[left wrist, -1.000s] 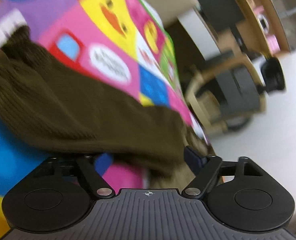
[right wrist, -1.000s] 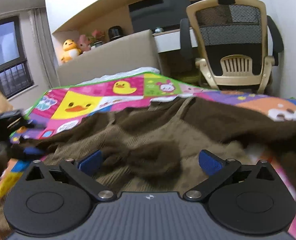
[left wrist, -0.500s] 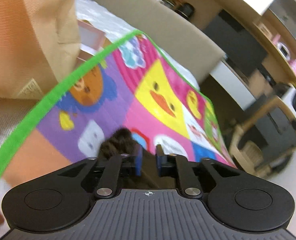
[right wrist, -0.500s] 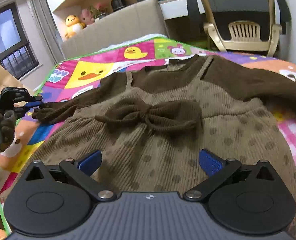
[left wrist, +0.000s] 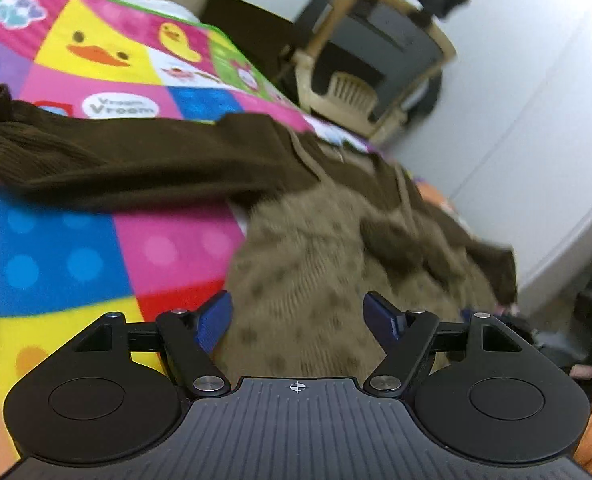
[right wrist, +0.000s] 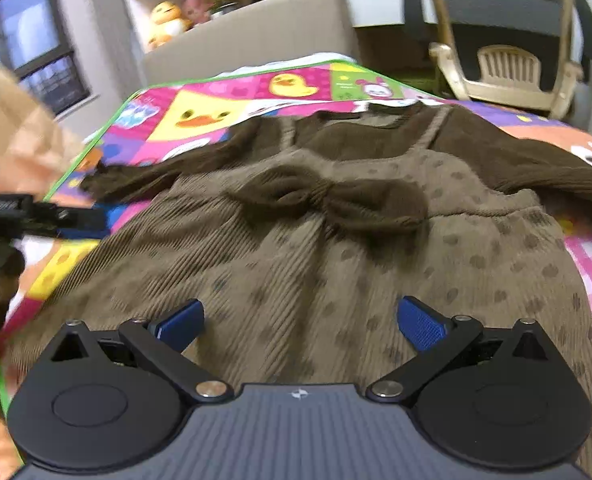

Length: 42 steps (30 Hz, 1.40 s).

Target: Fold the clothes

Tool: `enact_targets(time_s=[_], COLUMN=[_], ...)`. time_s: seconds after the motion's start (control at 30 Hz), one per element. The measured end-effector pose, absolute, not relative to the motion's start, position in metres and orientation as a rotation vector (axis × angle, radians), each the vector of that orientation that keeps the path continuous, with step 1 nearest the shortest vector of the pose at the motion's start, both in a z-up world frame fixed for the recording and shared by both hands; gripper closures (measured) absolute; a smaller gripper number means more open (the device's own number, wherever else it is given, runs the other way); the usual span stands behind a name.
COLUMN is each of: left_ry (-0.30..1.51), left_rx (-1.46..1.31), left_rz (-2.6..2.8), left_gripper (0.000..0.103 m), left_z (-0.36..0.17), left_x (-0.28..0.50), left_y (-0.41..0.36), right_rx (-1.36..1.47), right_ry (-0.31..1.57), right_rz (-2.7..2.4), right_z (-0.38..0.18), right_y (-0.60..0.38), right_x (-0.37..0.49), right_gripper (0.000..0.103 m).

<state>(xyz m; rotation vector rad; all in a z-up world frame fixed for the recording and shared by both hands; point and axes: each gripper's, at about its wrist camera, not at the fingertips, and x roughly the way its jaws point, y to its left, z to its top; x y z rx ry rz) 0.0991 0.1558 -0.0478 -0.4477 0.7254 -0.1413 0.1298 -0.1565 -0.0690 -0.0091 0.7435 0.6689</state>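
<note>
- my left gripper [left wrist: 298,314] is spread wide, with nothing between its blue pads [left wrist: 215,320]; it hangs over the hem side of the dress [left wrist: 316,264], near the edge where the cloth meets the mat [left wrist: 95,256].
- my right gripper [right wrist: 300,322] is also spread wide and empty, its pads [right wrist: 422,328] low over the skirt of the dress [right wrist: 336,264]; whether they touch the cloth i cannot tell.
- the dress lies flat on the mat [right wrist: 199,112], neck toward the chair [right wrist: 508,40], both dark sleeves out to the sides, a dark bow [right wrist: 332,200] on the chest.
- in the left view one sleeve [left wrist: 107,160] runs across the mat to the left edge of the frame.
- the right sleeve [right wrist: 536,164] is cut off at the frame edge in the right view.
- the left gripper shows at the far left of the right view [right wrist: 23,210], blurred and partly cut off.
- much of the left view is smeared; the far side of the dress is hard to make out.
</note>
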Motion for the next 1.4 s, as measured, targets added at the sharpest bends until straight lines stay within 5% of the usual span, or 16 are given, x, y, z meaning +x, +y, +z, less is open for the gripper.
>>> enact_targets(time_s=[0.3,0.73,0.9,1.13,1.3,1.37,1.4], left_ry=[0.625,0.676,0.694,0.608,0.643,0.630,0.624], left_rx=[-0.446,-0.215,-0.266,-0.426,-0.452,-0.463,-0.473], left_rz=[-0.267,-0.205,-0.175,-0.279,-0.291,-0.298,-0.306], left_gripper=[0.009,0.024,0.009,0.007,0.006,0.006,0.006], left_z=[-0.027,-0.074,-0.053,-0.040,-0.073,-0.081,-0.081], left_x=[0.126,0.150,0.143,0.148,0.155,0.151,0.149], left_y=[0.130,0.123,0.124,0.104,0.094,0.097,0.099], right_rx=[-0.348,-0.307,0.152,1.072,0.974,0.904,0.832], right_ry=[0.546,0.673,0.673,0.766,0.835,0.849,0.822], right_rz=[0.276,0.154,0.247,0.249,-0.006,-0.078,-0.093], right_z=[-0.046,-0.063,-0.028,-0.045,-0.059,-0.065,-0.062], right_y=[-0.185,-0.237,-0.285,-0.362,-0.357,-0.356,-0.353], right_x=[0.142,0.164,0.163,0.219,0.272,0.291,0.297], right_gripper=[0.000,0.000,0.000,0.002,0.029,0.065,0.073])
